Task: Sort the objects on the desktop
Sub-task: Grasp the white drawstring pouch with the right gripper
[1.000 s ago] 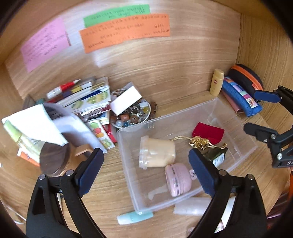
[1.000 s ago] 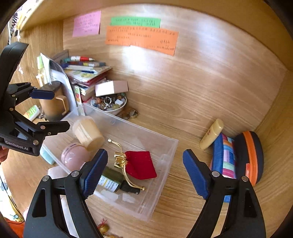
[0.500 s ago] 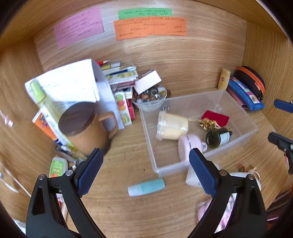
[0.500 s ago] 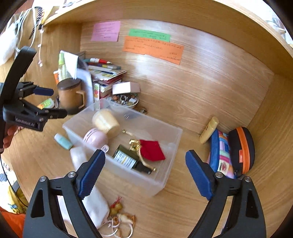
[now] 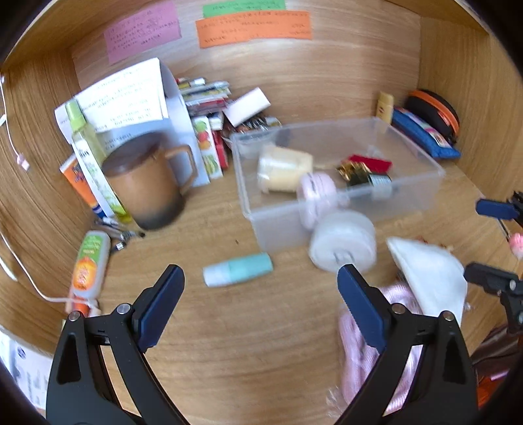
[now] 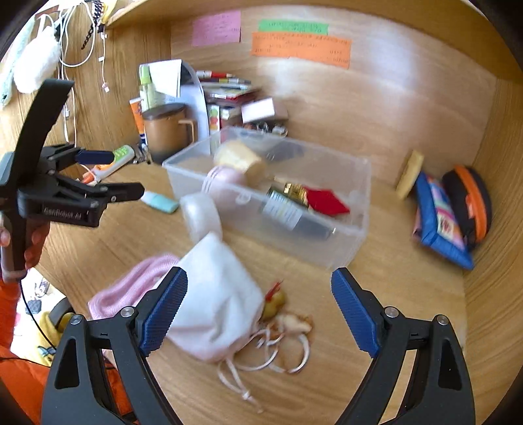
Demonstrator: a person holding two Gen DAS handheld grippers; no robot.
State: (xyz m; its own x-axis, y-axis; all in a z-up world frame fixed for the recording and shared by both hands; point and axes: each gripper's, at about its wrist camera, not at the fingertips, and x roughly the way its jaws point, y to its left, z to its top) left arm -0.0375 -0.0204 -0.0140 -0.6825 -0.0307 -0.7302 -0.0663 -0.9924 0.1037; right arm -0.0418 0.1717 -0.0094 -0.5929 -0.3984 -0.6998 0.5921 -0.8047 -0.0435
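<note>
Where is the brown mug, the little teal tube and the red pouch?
brown mug (image 5: 143, 186): left wrist view, on its side wall.
teal tube (image 5: 238, 269): left wrist view, on its middle.
red pouch (image 6: 327, 202): right wrist view, on its cloth face.

One bin (image 5: 330, 209), three notes (image 5: 253, 27)

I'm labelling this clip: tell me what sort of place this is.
Probably a home study desk set in a wooden alcove: sticky notes on the back panel, stacked books and pens, a lidded brown mug.

Readable only: "GenRobot.AI" in pale letters on the black body of the left gripper (image 6: 111, 175). Writing on the sticky notes (image 6: 300, 49) too blurred to read.
</note>
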